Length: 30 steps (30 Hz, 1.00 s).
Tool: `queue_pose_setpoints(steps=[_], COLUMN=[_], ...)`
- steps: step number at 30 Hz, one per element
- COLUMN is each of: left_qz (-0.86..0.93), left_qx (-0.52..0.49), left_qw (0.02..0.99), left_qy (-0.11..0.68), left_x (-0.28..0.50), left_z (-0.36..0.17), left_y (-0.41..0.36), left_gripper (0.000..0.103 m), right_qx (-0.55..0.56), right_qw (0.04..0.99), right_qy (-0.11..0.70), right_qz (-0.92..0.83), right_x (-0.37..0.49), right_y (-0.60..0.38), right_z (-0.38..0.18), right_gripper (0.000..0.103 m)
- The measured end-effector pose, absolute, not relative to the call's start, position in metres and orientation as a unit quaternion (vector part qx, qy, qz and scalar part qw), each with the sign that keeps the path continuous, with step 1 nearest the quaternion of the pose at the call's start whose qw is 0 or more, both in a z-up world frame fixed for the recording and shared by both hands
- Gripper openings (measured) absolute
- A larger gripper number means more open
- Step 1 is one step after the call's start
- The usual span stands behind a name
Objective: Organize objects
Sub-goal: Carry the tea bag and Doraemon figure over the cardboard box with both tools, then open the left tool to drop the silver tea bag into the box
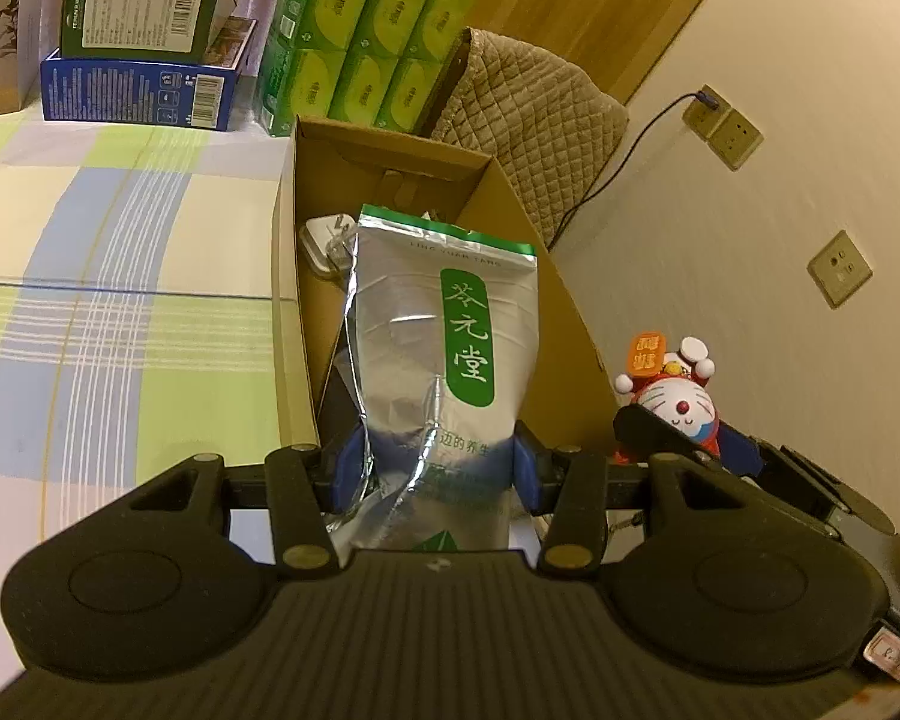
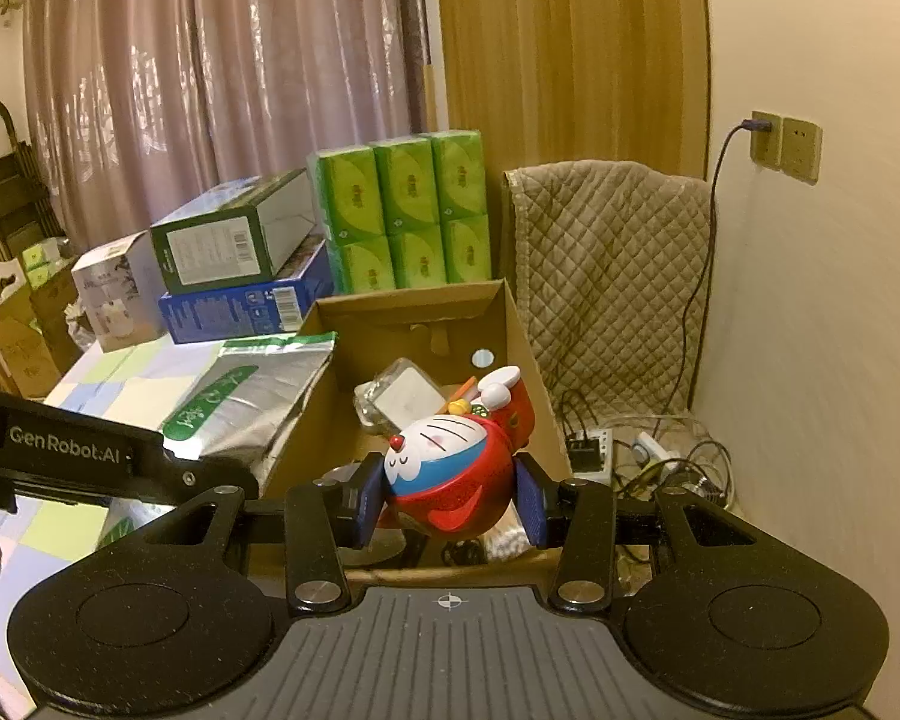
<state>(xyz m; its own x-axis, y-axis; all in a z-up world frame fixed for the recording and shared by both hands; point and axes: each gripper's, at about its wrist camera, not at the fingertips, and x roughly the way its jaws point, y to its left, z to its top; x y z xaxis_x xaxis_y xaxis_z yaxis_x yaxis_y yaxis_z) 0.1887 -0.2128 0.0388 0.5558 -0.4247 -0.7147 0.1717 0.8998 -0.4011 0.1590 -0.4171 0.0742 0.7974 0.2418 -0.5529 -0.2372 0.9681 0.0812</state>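
The bed (image 1: 120, 276), under a checked sheet of green, blue and cream, carries an open cardboard box (image 1: 513, 222) at its edge next to the wall. Behind the box stand a pack of green tissue packets (image 1: 366, 42), a blue box (image 1: 138, 90) with a green box (image 1: 144, 6) on top, and a white box (image 1: 0, 42) partly cut off at the frame edge.

The left gripper (image 1: 438, 468) pinches a silver pouch (image 1: 432, 330) with a green label, its blue fingers (image 1: 348, 468) pressed into the pouch's lower part from both sides. The pouch stands upright over the near end of the box, hiding much of the inside; its bottom is lost behind the gripper body. A white charger (image 1: 324, 240) shows behind it in the box.

The right gripper (image 2: 450, 492) grips a toy cat figure (image 2: 450, 468) in red, tilted on its side, with the fingers (image 2: 369, 498) set against its round body. The figure hangs above the near part of the box. Beneath it things are dark and hard to make out.
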Motion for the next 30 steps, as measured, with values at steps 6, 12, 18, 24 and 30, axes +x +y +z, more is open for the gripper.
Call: queue_pose_setpoints(steps=[6,12,18,24,30], left_qz=[-0.167,-0.154,-0.148,-0.150,-0.130], left_qx=[-0.152,-0.158,-0.157,-0.159,-0.149], left_qw=[0.870,0.873,0.875,0.874,0.883], left_qy=[0.437,0.435,0.433,0.433,0.425], left_x=[0.209,0.234,0.253,0.270,0.274], left_z=[0.039,0.038,0.038,0.039,0.039], left_y=[-0.212,-0.207,-0.207,-0.217,-0.219], left_gripper=[0.044,0.044,0.044,0.046,0.061], right_qx=[0.001,0.000,0.000,0.007,0.007], right_qw=[0.948,0.947,0.945,0.944,0.943], right_qy=[0.292,0.292,0.298,0.303,0.307], right_qz=[0.129,0.131,0.135,0.134,0.131], right_x=[0.181,0.204,0.224,0.236,0.237], right_y=[-0.415,-0.412,-0.409,-0.411,-0.415], right_z=[0.075,0.077,0.072,0.068,0.063], right_gripper=[0.042,0.042,0.042,0.042,0.042])
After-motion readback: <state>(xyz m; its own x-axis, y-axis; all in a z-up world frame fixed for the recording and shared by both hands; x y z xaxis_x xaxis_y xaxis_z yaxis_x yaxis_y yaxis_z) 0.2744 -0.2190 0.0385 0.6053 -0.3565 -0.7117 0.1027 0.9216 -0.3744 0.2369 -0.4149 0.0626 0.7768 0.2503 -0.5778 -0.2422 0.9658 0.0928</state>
